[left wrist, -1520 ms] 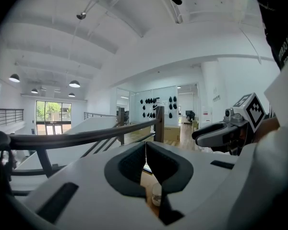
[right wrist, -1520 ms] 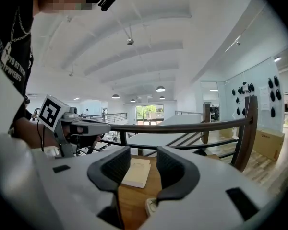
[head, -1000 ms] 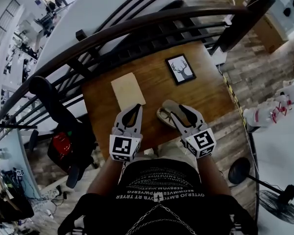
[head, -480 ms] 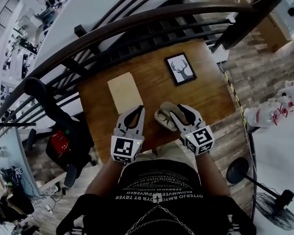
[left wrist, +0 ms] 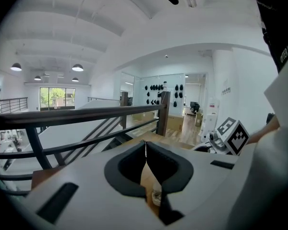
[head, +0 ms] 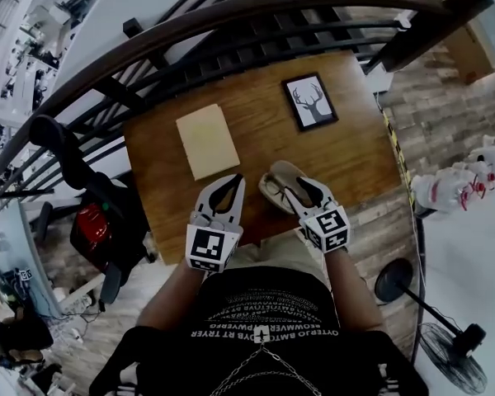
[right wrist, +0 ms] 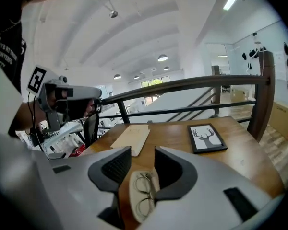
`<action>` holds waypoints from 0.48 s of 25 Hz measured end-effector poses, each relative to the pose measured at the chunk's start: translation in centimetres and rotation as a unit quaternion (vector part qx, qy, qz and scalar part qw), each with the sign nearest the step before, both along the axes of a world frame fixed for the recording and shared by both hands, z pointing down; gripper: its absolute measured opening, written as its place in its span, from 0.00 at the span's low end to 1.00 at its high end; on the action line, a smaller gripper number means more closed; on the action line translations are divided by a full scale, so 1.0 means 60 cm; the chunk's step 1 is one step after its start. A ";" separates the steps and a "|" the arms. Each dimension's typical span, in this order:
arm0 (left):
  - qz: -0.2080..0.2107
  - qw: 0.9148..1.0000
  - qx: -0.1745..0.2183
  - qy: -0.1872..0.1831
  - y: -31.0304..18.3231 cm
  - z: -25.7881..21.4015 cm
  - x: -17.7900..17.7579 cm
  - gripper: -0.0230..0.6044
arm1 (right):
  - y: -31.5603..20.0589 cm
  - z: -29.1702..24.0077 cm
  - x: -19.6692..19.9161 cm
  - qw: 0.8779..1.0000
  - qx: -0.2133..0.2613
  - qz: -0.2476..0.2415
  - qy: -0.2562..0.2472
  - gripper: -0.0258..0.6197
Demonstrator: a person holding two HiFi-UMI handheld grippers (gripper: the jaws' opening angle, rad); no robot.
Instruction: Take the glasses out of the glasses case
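An open beige glasses case (head: 274, 190) lies near the front edge of the wooden table (head: 355, 155). Thin-framed glasses (right wrist: 144, 191) lie inside the case (right wrist: 133, 202). My right gripper (head: 302, 188) hangs just over the case, open; its jaws have just been closing a little, and the case shows below the gap with no pad pressing on it. In the right gripper view the right gripper (right wrist: 143, 156) frames the glasses. My left gripper (head: 232, 180) hovers left of the case, shut and empty, its tips touching. In its own view the left gripper (left wrist: 145, 145) points along the table.
A beige flat mat (head: 206, 141) lies on the table's left half. A framed deer picture (head: 313, 101) lies at the back right. A dark railing (head: 231, 31) runs behind the table. A chair with a red bag (head: 95, 225) stands left; a fan base (head: 400, 283) is on the floor right.
Both grippers have sunk toward the table. The right one came down further and now sits right over the case. The left one stays shut.
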State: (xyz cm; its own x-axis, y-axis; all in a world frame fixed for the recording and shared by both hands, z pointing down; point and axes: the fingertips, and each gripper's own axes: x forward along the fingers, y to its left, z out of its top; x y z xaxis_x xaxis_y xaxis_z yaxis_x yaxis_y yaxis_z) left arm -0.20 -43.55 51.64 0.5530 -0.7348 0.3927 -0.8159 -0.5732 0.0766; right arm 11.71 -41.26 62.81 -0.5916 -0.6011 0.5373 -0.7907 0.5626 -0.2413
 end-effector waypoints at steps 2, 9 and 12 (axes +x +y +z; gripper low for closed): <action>0.000 1.000 0.000 0.000 -0.001 0.004 -0.001 0.08 | 0.004 0.024 -0.001 1.000 -0.010 -0.005 0.006 0.28; -0.006 1.000 -0.011 0.000 0.002 0.025 -0.004 0.08 | 0.020 0.113 -0.002 0.998 -0.048 -0.022 0.030 0.27; -0.008 1.000 -0.015 -0.002 0.004 0.037 -0.005 0.08 | 0.024 0.140 -0.003 0.997 -0.059 -0.031 0.037 0.27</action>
